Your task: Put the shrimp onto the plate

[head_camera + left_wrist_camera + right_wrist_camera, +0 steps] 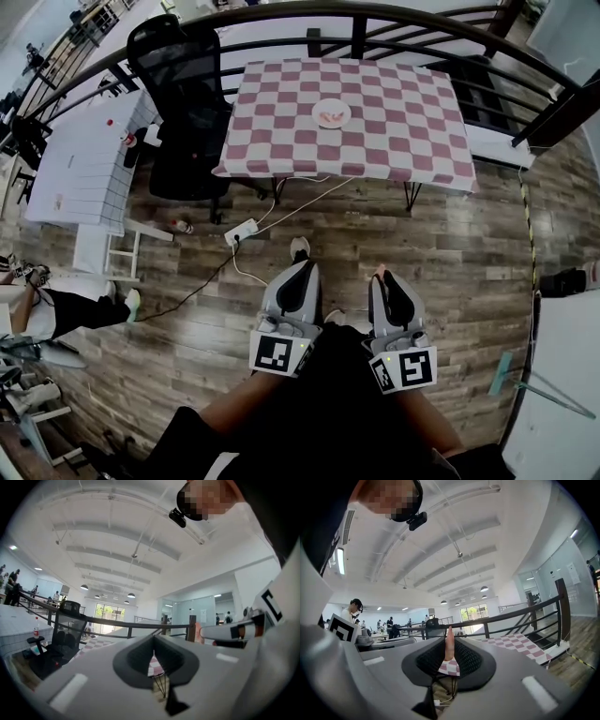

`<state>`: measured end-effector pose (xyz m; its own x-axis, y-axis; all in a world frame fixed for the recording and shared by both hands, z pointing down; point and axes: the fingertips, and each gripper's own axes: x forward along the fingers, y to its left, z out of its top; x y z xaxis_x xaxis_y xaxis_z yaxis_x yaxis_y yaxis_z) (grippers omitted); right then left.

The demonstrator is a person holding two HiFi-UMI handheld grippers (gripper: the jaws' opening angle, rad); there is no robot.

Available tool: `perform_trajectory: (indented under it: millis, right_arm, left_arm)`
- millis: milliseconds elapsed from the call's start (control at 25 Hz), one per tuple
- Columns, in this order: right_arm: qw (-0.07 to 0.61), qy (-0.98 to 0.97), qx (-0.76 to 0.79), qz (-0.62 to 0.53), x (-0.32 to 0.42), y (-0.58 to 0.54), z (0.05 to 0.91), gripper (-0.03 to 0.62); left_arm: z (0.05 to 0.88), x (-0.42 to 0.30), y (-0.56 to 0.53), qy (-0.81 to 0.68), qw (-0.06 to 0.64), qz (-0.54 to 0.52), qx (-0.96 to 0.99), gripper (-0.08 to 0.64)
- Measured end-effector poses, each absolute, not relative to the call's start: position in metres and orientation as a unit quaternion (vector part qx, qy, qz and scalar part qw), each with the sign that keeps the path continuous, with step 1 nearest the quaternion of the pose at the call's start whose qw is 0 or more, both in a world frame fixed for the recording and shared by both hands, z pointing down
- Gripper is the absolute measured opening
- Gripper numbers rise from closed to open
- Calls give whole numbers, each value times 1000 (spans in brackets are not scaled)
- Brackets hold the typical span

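Note:
A white plate (331, 114) sits on the pink-and-white checked table (394, 122) far ahead, with pink shrimp (329, 117) lying on it. Both grippers are held low, close to the person's body and well short of the table. My right gripper (381, 277) (449, 641) is shut on a pink shrimp (449, 643) that pokes up from between its jaws. My left gripper (301, 274) (153, 645) is shut with nothing in it. In the left gripper view the right gripper (234, 631) appears at the right with the shrimp's tip (198, 632) showing.
A black office chair (183, 89) stands at the table's left end. A power strip (242, 230) with cables lies on the wooden floor in front of the table. A dark railing (309, 19) curves behind. A white table (80, 159) stands at left; a seated person's legs (66, 307) show beyond.

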<state>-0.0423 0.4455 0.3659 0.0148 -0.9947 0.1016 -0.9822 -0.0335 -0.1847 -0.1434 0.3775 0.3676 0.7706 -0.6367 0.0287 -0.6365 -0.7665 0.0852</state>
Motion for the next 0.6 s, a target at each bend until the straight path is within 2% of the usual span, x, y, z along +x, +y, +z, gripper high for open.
perform_trajectory:
  millis: [320,600]
  right_arm:
    - [31,668,-734,-115,-7,417,376,58]
    - [34,650,-751,-112,32,366,373,60]
  left_arm:
    - [386,-111,336,-322,77,13,943,9]
    - [379,-73,283,-304,60,16,951,9]
